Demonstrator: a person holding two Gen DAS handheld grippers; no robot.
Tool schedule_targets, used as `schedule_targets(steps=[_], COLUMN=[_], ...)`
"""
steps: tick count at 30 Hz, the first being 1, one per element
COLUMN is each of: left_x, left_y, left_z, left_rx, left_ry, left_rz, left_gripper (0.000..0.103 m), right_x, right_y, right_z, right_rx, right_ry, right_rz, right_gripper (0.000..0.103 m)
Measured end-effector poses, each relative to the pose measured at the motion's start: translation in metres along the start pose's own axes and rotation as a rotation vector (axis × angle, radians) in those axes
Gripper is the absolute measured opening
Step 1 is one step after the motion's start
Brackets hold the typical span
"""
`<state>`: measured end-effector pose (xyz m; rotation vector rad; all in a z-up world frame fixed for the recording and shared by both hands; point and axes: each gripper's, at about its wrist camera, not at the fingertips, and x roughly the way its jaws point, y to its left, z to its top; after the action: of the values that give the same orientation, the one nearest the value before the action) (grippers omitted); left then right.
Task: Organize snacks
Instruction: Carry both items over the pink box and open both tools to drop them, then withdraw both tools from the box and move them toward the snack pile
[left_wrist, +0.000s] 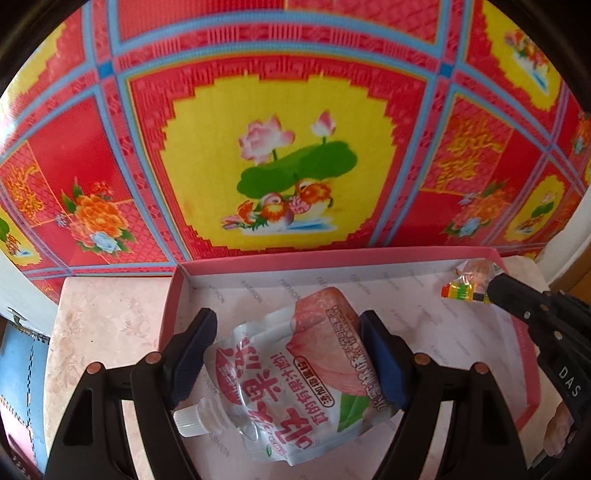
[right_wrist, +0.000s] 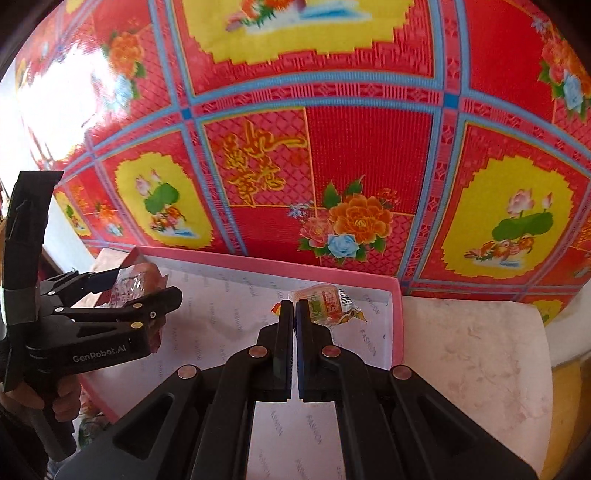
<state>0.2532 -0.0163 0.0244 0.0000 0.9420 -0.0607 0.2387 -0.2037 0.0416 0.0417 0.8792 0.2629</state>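
Snacks hang over a pink box (left_wrist: 332, 258). Left gripper (left_wrist: 288, 354) grasps a juice pouch (left_wrist: 295, 376); right gripper (right_wrist: 294, 314), clenched, pinches a candy (right_wrist: 325, 302).

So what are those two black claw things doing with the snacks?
A person is sorting snacks into a pink box. The left claw holds a peach drink pouch over the box, pads pressed on both its sides. The right claw is pinched shut on the wrapper of a small candy, near the box's far corner. Neither snack has been let go yet.
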Motion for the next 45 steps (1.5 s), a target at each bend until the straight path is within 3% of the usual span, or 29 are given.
schedule_targets(steps=[13, 21, 26, 35, 45], left_x=[0.022, 0.026, 0.019, -0.004, -0.045], left_y=[0.0, -0.002, 0.0, -0.011, -0.008], left_z=[-0.002, 0.002, 0.005, 0.009, -0.006], left_rx=[-0.016, -0.009, -0.027, 0.012, -0.032], left_ry=[0.07, 0.082, 0.06, 0.005, -0.037], left_rz=[0.039, 0.04, -0.015, -0.013, -0.018], left_gripper=[0.083, 0.084, 0.088, 0.089, 0.089], right_x=[0.023, 0.023, 0.009, -0.018, -0.066], right_y=[0.003, 0.006, 0.004, 0.005, 0.011], right_z=[-0.002, -0.005, -0.003, -0.004, -0.013], right_rx=[0.038, 0.046, 0.052, 0.068, 0.072], right_ry=[0.046, 0.054, 0.032, 0.014, -0.024], right_rz=[0.031, 0.032, 0.014, 0.025, 0.032], right_gripper=[0.003, 0.033, 0.035, 0.036, 0.038])
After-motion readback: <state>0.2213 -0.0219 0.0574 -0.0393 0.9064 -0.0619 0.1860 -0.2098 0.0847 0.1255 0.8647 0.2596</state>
